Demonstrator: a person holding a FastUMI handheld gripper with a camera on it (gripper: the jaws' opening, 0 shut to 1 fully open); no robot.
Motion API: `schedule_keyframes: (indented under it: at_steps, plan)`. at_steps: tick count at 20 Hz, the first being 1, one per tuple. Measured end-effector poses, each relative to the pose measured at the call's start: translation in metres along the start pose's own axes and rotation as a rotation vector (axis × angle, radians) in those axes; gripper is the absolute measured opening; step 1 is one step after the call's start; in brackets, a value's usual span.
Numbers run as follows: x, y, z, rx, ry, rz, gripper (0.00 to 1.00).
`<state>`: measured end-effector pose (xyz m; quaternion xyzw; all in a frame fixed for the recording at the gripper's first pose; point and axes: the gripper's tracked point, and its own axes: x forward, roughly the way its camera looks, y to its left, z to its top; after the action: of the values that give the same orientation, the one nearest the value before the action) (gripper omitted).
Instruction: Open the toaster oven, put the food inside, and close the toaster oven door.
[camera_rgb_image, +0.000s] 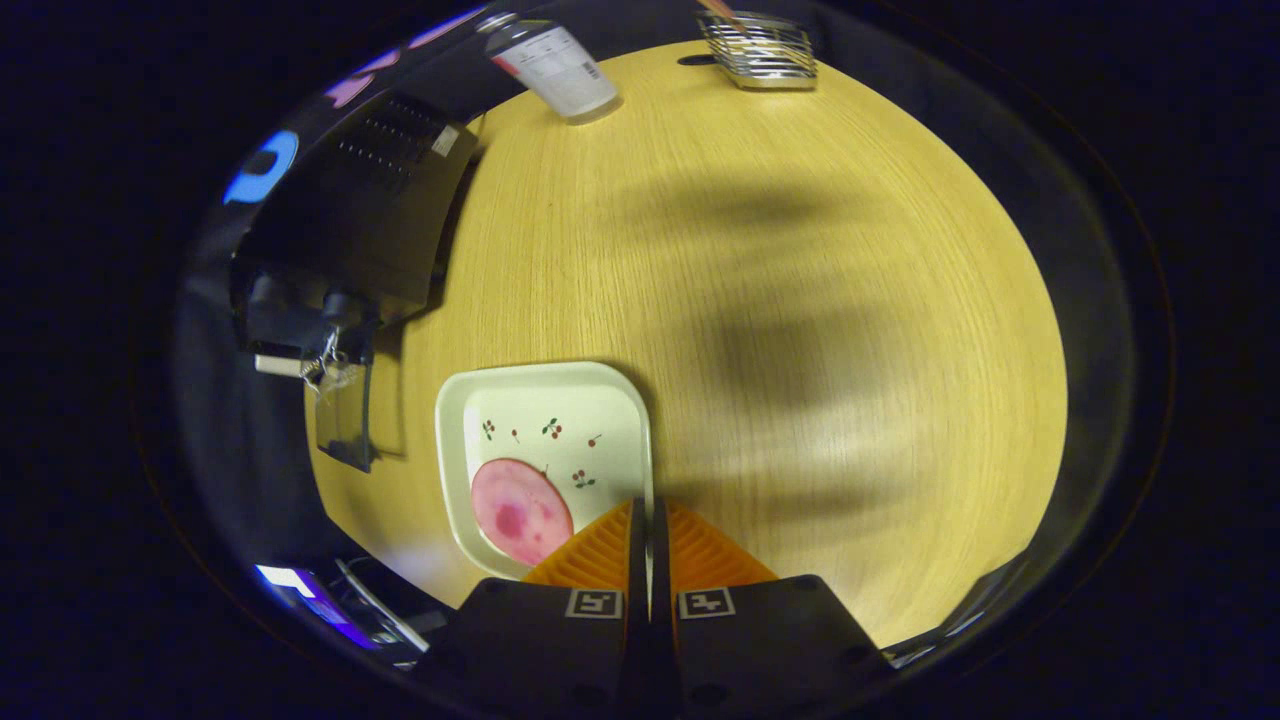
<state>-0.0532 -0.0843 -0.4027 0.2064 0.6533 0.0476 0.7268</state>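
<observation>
A pale square plate (545, 400) with small cherry prints lies on the wooden table (800, 300), and a round pink slice of food (520, 512) rests on its near left part. My gripper (649, 512) is shut, its two fingers pressed together over the plate's right rim, with a thin pale strip of that rim showing between them. Left of the plate stands the black toaster oven (370, 210), seen from above with its knobs (340, 310) toward me. Its glass door (345, 430) appears swung down and open beside the plate.
A white bottle (555, 65) with a label stands at the far side of the table, next to the oven's back corner. A wire basket (760, 48) sits at the far edge. A lit device (300, 590) lies off the table's near left edge.
</observation>
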Motion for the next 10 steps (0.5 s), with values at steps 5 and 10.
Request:
schedule_keyframes:
  at_steps: [5, 10]
  plan:
    - [-0.010, 0.004, 0.004, 0.101, -0.100, 0.154, 0.06]
    - [-0.029, 0.030, 0.000, 0.143, -0.185, 0.246, 0.06]
